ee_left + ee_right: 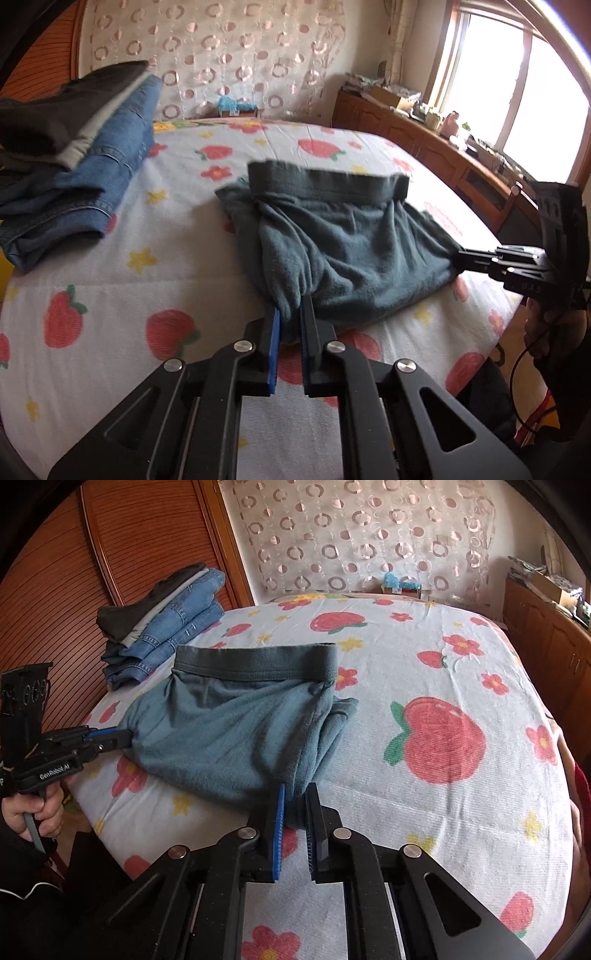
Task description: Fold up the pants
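Left wrist view is showing the left gripper (291, 314) pinching a bunched corner of the soft teal fleece pants (343, 254) lying on the strawberry-print bed sheet (184, 251), while the right gripper (297, 794) is clamping the opposite folded edge, its jaws hiding the fabric's tip, beside stacked folded denim jeans (88, 184).

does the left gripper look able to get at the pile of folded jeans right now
Probably not as things stand. The left gripper is shut on the teal pants, so it would have to let go first. Otherwise, bare bedsheet lies between it and the folded jeans, with nothing blocking.
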{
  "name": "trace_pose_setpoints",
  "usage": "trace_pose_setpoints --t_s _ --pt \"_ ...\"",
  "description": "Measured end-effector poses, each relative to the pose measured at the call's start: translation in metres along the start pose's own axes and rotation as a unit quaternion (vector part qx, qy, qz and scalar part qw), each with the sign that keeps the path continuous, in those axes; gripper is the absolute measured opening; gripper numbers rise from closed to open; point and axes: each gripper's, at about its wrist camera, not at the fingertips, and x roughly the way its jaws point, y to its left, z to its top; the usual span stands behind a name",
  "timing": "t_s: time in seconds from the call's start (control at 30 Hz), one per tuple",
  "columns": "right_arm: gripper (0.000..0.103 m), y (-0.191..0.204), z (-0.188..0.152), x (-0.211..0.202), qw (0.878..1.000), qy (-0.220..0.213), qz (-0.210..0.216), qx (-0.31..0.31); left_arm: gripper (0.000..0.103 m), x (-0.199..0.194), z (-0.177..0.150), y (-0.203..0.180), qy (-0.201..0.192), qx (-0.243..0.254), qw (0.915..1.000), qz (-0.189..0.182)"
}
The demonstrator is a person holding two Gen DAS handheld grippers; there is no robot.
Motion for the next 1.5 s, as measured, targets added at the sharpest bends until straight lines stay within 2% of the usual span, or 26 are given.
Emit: trace_pose_setpoints --t_s 0.2,0.43,0.57,0.67,0.73,0.77,0.8,0.9,1.07,1.23,1.4,1.5 --pt "0.008 0.011 -0.002 -0.017 1.0 -0.008 0.003 -0.018 0.01 -0.015 0.002 -0.002 -0.005 0.007 1.0 -0.004" --pt "0.008 0.013 -0.012 -0.042 1.0 -0.004 0.011 -0.018 0.01 -0.039 -0.011 -0.017 0.004 0.02 0.9996 -0.021" --pt "0.008 0.014 -0.021 -0.046 1.0 0.003 0.015 -0.017 0.013 -0.036 -0.018 -0.022 0.015 0.023 0.9996 -0.001" --pt "0.008 0.014 -0.026 -0.041 1.0 0.012 0.013 -0.014 0.024 -0.029 -0.018 -0.021 0.024 0.023 0.9994 0.015" --pt "0.008 0.015 -0.026 -0.04 1.0 0.013 0.012 -0.013 0.037 -0.028 -0.017 -0.019 0.02 0.024 0.9992 0.025" --pt "0.008 0.017 -0.026 -0.039 1.0 0.013 0.011 -0.013 0.041 -0.027 -0.016 -0.017 0.019 0.023 0.9993 0.023" --pt "0.008 0.017 -0.026 -0.04 1.0 0.011 0.01 -0.013 0.05 -0.027 -0.014 -0.015 0.018 0.022 0.9994 0.019" --pt "0.008 0.018 -0.025 -0.042 1.0 0.009 0.01 -0.014 0.066 -0.021 -0.008 -0.009 0.018 0.018 0.9994 0.026" --pt "0.009 0.02 -0.025 -0.043 1.0 0.008 0.007 -0.019 0.067 0.001 -0.002 0.001 0.034 0.007 0.9991 0.024" --pt "0.01 0.021 -0.027 -0.046 1.0 0.013 -0.004 -0.025 0.067 0.007 0.008 0.004 0.025 0.001 0.9994 0.025" --pt "0.026 0.016 -0.021 -0.056 1.0 -0.011 -0.008 -0.019 0.067 0.011 0.02 0.005 0.016 0.005 0.9995 0.027" --pt "0.027 0.014 -0.012 -0.053 0.999 -0.021 -0.015 -0.03 0.067 0.015 0.025 0.005 0.012 0.007 0.9995 0.028"
